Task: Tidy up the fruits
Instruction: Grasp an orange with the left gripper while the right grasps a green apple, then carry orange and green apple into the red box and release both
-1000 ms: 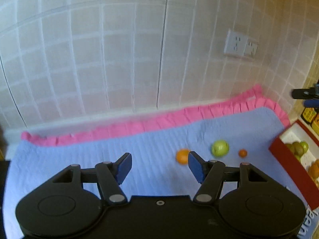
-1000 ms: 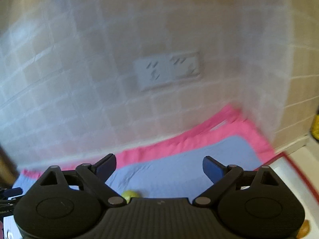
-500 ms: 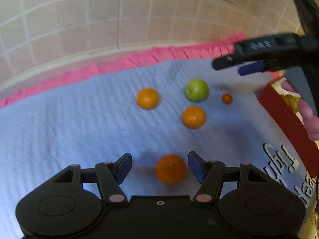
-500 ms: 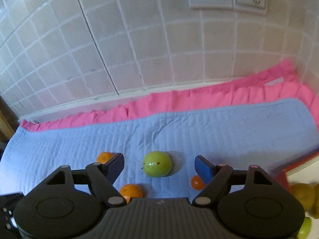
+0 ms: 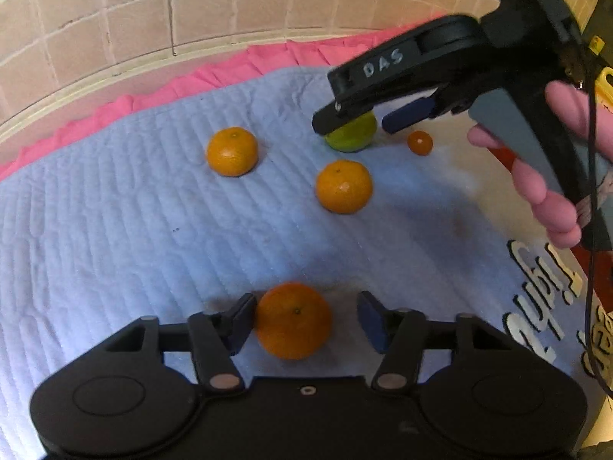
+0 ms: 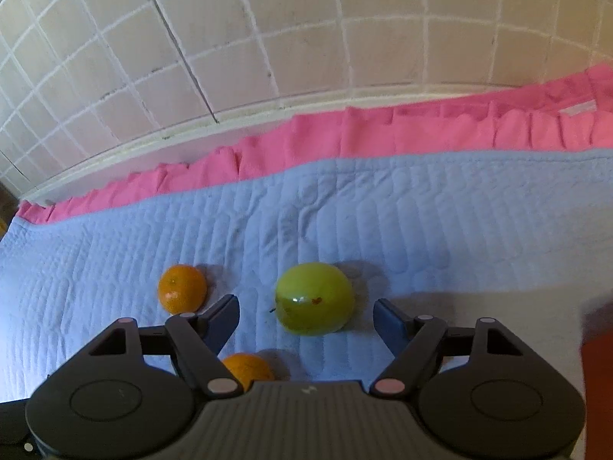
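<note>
In the left wrist view my left gripper [image 5: 306,324] is open around a near orange [image 5: 293,320]; its left finger touches the fruit. Two more oranges [image 5: 231,150] [image 5: 343,186], a small orange fruit [image 5: 420,142] and a green apple [image 5: 354,136] lie further out on the blue quilted mat [image 5: 115,230]. My right gripper [image 5: 352,124] hangs over the apple there. In the right wrist view the right gripper [image 6: 306,320] is open with the green apple [image 6: 314,298] between its fingertips, untouched. Two oranges [image 6: 182,288] [image 6: 247,370] lie to its left.
A pink ruffled cloth [image 6: 383,134] edges the mat against the tiled wall [image 6: 268,38]. A red-sided box edge [image 6: 597,383] sits at the right. A gloved hand [image 5: 551,176] holds the right gripper's handle. Black lettering [image 5: 544,306] marks the mat's right side.
Both grippers have come down from facing the wall toward the mat. The left one now straddles the near orange; the right one has closed in on the green apple.
</note>
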### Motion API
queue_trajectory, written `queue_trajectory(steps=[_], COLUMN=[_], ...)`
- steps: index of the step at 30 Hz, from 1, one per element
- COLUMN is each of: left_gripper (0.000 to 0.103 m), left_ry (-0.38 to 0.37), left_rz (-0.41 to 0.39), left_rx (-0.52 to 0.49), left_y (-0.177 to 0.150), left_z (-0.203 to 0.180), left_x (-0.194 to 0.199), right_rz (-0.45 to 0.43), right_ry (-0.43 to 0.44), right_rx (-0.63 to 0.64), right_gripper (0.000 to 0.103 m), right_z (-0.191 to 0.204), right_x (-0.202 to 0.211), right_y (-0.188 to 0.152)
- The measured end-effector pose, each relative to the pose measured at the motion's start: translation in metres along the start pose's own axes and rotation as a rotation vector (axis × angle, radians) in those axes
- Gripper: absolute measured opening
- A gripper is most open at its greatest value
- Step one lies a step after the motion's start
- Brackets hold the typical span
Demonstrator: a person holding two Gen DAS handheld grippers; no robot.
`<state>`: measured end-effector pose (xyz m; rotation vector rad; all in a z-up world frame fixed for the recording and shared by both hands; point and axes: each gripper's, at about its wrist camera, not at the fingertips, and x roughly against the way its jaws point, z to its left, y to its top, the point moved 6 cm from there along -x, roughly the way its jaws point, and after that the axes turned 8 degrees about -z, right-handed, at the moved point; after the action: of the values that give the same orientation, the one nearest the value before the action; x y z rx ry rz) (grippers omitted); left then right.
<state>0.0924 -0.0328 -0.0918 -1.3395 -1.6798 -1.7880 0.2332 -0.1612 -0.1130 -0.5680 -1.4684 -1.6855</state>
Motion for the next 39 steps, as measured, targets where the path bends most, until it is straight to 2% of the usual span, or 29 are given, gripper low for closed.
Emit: queue_trajectory(steps=[1, 2, 6, 7, 8, 10, 13, 19, 24, 27, 30, 35, 39], left_gripper=[0.053, 0.05, 0.049, 0.049, 0.049, 0.049, 0.048, 0.048, 0.048, 0.048, 0.048, 0.048, 0.048], left_ry=[0.012, 0.021, 0.018, 0.029, 0.047, 0.082, 0.095, 0.12, 0.059, 0.007, -0.056, -0.158, -0.263], left_rz=[-0.001, -0.002, -0.011, -0.017, -0.023, -0.046, -0.079, -0.173, -0.226, -0.266, -0.3, -0.348, -0.354], left_rx=[-0.007, -0.011, 0.015, 0.01, 0.003, -0.027, -0.04, -0.117, -0.185, -0.251, -0.319, -0.406, -0.444], left_y=[0.0, 0.0, -0.001, -0.001, -0.001, 0.001, 0.006, 0.029, 0.055, 0.074, 0.093, 0.122, 0.134], left_z=[0.001, 0.002, 0.007, 0.006, 0.004, 0.001, -0.003, -0.019, -0.053, -0.086, -0.123, -0.187, -0.244], left_x=[0.001, 0.0, 0.002, 0.004, 0.005, 0.007, 0.014, 0.033, 0.043, 0.045, 0.043, 0.028, 0.016], right_rz=[0.004, 0.009, 0.013, 0.01, 0.008, 0.005, -0.009, -0.115, -0.25, -0.322, -0.376, -0.413, -0.397], right_ry=[-0.006, -0.013, -0.029, -0.024, -0.024, -0.014, 0.012, 0.019, -0.03, -0.061, -0.128, -0.269, -0.402], right_rx=[0.001, 0.001, -0.003, 0.006, 0.013, 0.006, -0.029, -0.07, -0.115, -0.164, -0.202, -0.253, -0.268], right_gripper=[0.074, 0.072, 0.06, 0.053, 0.05, 0.05, 0.05, 0.05, 0.05, 0.05, 0.05, 0.05, 0.05], right_z=[0.0, 0.0, -0.003, -0.002, -0.002, -0.003, -0.004, -0.015, -0.048, -0.076, -0.106, -0.163, -0.21], right_x=[-0.003, -0.007, -0.014, -0.014, -0.012, -0.009, 0.002, 0.058, 0.127, 0.17, 0.212, 0.273, 0.308], right_y=[-0.001, -0.001, -0.003, -0.003, -0.003, -0.004, -0.006, -0.004, -0.003, -0.007, -0.014, -0.036, -0.065])
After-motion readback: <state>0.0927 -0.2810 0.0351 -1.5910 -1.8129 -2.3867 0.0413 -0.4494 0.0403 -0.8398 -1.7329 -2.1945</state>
